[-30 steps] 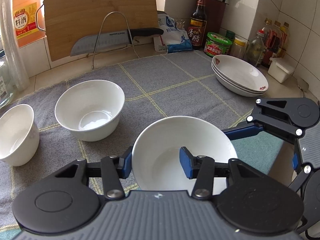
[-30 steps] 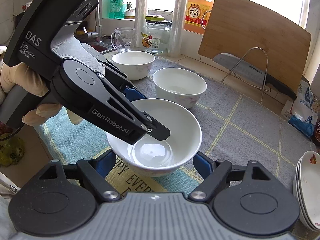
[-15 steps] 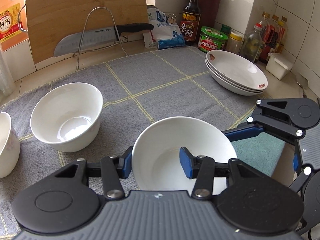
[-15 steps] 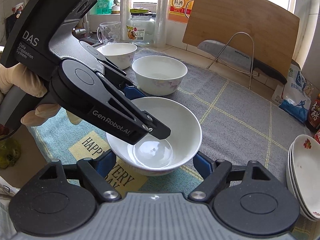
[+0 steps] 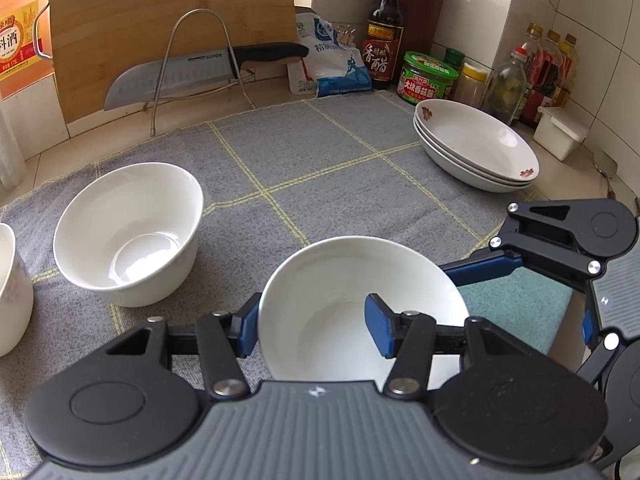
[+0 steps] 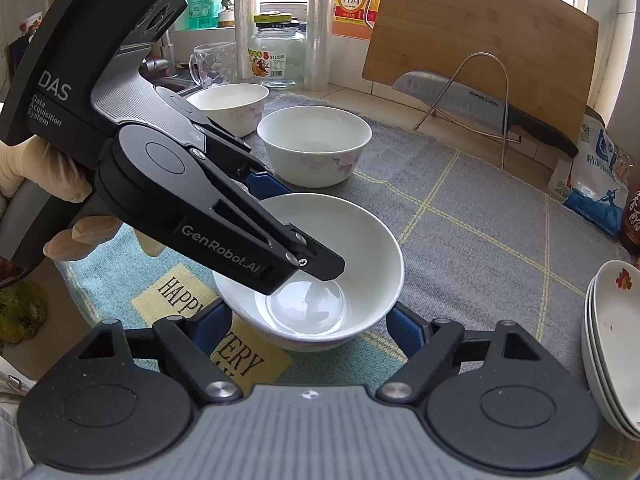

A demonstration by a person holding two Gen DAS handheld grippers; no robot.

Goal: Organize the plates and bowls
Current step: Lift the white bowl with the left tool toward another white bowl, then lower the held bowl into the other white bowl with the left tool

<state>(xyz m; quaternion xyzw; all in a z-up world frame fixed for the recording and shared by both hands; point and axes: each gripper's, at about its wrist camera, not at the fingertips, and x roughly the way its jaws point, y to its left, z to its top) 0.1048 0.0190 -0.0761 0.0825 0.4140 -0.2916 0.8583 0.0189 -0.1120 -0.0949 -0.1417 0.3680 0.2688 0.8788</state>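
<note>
My left gripper (image 5: 310, 324) is shut on the rim of a white bowl (image 5: 344, 292), one finger inside and one outside. The same bowl (image 6: 352, 240) shows in the right wrist view, with my right gripper (image 6: 308, 324) open around its near side, blue pads beside it and apart from it. A second white bowl (image 5: 128, 232) stands on the grey mat to the left, also in the right wrist view (image 6: 314, 144). A third bowl (image 6: 228, 106) stands behind it. A stack of three flowered plates (image 5: 476, 148) sits at the right.
A grey checked mat (image 5: 320, 160) covers the counter, with a teal mat (image 6: 112, 288) at its front edge. A cutting board (image 5: 168, 20) and knife (image 5: 192, 76) on a wire rack stand at the back. Bottles and jars (image 5: 428, 78) crowd the back right corner.
The held bowl has moved right over the mat, together with both grippers: the second bowl has slid left in the left wrist view, and the plates look nearer.
</note>
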